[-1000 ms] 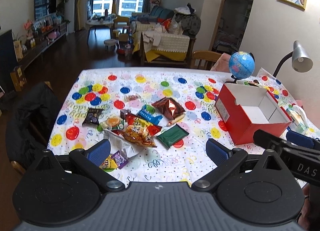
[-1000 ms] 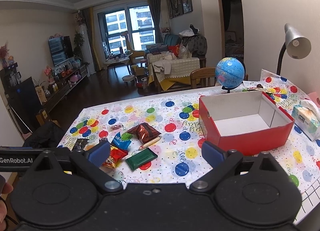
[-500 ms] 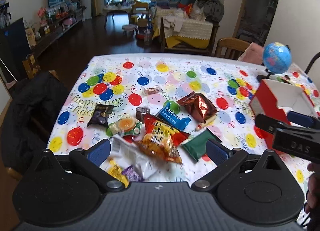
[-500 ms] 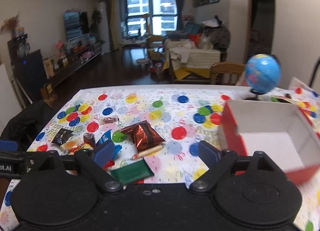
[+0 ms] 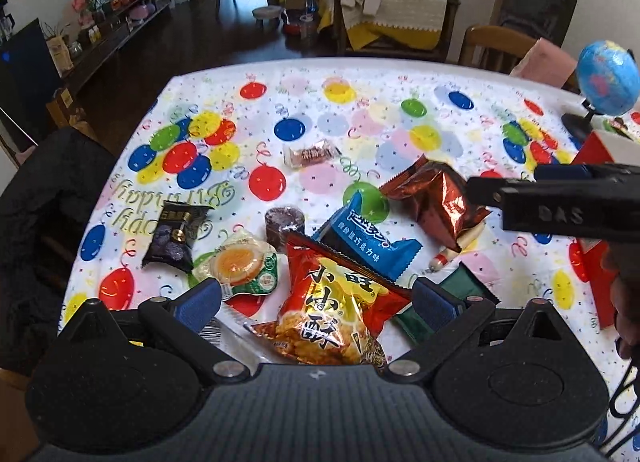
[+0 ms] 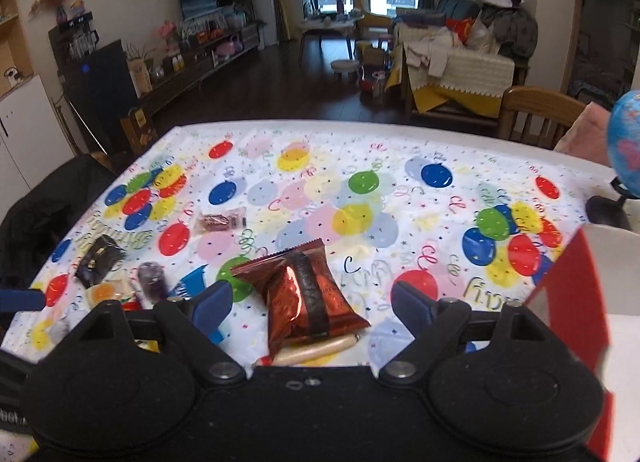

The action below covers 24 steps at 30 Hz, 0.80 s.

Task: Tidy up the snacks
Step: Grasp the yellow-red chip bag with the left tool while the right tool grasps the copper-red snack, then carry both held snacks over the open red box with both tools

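Several snack packs lie on the balloon tablecloth (image 5: 360,118). My left gripper (image 5: 318,300) is open, its fingers either side of a red and yellow snack bag (image 5: 332,310). Near it lie a blue chocolate pack (image 5: 372,242), an egg pack (image 5: 240,262), a black pack (image 5: 176,234) and a green pack (image 5: 460,286). My right gripper (image 6: 310,302) is open above a shiny red-brown pack (image 6: 304,294), which also shows in the left wrist view (image 5: 436,198). The red box (image 6: 576,302) stands at the right.
A blue globe (image 5: 608,78) stands at the table's back right. A small clear-wrapped snack (image 5: 310,154) lies farther back. A sausage stick (image 6: 316,350) lies under the red-brown pack. A dark jacket (image 5: 44,214) hangs on a chair at the left edge.
Both grippers have moved forward and down toward the snack pile. The left now straddles the red and yellow bag; the right has swung left from the red box to the red-brown pack.
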### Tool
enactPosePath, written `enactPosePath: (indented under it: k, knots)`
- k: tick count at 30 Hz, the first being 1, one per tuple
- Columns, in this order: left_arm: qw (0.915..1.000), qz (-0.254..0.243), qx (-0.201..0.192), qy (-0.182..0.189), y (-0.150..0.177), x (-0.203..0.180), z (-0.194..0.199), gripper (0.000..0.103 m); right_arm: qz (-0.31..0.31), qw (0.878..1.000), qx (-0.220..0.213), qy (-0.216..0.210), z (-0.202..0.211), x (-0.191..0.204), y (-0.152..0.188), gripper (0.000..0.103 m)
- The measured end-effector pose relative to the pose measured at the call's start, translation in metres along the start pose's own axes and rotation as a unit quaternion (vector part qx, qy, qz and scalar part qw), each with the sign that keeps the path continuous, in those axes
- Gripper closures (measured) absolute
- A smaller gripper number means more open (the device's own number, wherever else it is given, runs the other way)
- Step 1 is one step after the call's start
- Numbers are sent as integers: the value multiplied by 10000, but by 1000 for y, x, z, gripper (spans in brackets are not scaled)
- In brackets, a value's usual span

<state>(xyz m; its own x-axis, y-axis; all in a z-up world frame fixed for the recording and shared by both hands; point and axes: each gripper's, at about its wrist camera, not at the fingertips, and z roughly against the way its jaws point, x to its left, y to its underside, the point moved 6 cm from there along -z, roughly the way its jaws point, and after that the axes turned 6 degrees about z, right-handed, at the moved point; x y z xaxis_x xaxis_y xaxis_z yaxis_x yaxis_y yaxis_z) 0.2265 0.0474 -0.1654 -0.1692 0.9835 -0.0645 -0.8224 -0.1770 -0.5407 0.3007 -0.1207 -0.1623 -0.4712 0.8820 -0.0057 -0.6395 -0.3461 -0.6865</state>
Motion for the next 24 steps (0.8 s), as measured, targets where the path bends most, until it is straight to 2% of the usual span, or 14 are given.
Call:
enactPosePath:
  k: [8, 14, 15, 18, 22, 24]
  knots:
    - [9995, -85, 292, 11, 5, -5, -27, 2, 360, 9985, 402, -46, -48, 3, 0, 18]
    - [9992, -184, 329, 95, 10, -10, -33, 2, 544, 9970, 550, -57, -69, 6, 5, 25]
    - [9992, -191, 346, 104, 10, -11, -34, 7, 555, 9969, 557, -90, -71, 6, 5, 26]
    - [9989, -207, 422, 91, 11, -12, -37, 21, 632, 9962, 568, -165, -73, 9, 5, 40]
    - [9989, -197, 416, 49, 11, -11, -38, 36, 578, 9970, 494, -137, -71, 9, 3, 51]
    - [9990, -173, 399, 44, 11, -10, -37, 40, 509, 9976, 453, -98, -67, 9, 2, 57]
